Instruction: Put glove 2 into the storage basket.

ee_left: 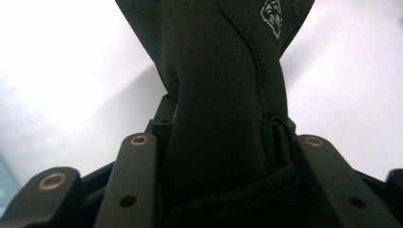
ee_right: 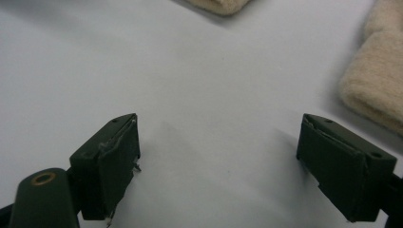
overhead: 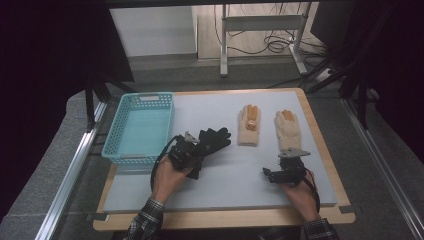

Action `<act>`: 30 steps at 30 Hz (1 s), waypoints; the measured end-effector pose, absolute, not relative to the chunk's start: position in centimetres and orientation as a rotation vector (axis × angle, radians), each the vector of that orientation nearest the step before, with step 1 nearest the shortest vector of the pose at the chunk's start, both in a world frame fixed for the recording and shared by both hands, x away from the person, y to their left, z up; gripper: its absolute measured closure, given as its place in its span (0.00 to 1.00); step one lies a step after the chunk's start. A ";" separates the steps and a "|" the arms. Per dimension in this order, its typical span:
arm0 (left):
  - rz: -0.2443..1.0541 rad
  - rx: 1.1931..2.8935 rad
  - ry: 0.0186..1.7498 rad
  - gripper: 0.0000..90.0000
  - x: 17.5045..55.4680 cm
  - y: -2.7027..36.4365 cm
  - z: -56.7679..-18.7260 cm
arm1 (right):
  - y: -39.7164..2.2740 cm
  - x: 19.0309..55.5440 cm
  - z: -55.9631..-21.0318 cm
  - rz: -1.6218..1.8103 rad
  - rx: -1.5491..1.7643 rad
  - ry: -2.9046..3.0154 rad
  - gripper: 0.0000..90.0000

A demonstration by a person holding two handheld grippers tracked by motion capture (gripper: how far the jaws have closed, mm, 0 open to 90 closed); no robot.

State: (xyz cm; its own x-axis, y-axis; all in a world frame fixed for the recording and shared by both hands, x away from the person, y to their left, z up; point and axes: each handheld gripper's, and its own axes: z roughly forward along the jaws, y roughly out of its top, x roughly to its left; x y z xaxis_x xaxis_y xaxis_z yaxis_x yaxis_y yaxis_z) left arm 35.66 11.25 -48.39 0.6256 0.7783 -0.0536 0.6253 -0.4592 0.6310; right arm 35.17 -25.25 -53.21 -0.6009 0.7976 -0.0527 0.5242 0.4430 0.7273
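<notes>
Your left hand-held gripper (overhead: 196, 150) is clamped on the black glove (overhead: 214, 138) at its cuff, so the fingers hang free ahead of it, beside the blue basket (overhead: 114, 144). Your right hand-held gripper (overhead: 284, 172) rests with jaws apart, just short of 1 cream glove (overhead: 288, 131).

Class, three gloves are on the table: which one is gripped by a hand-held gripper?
The black glove, clamped in the left hand-held gripper beside the blue basket. The two cream gloves lie flat and untouched farther back.
</notes>
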 end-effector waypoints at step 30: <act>0.487 2.054 1.410 0.64 41.3 23.1 -41.5 | -25.2 35.2 -53.2 0.963 1.119 2.309 0.16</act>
State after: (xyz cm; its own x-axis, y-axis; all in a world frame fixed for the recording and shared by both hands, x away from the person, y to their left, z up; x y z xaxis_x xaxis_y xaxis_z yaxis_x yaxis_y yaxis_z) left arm 41.32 23.12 -41.48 0.3702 0.9284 -0.0318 0.7109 -0.2611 0.6530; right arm 35.16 -25.25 -53.21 -0.6005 0.7979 -0.0527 0.5239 0.4424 0.7279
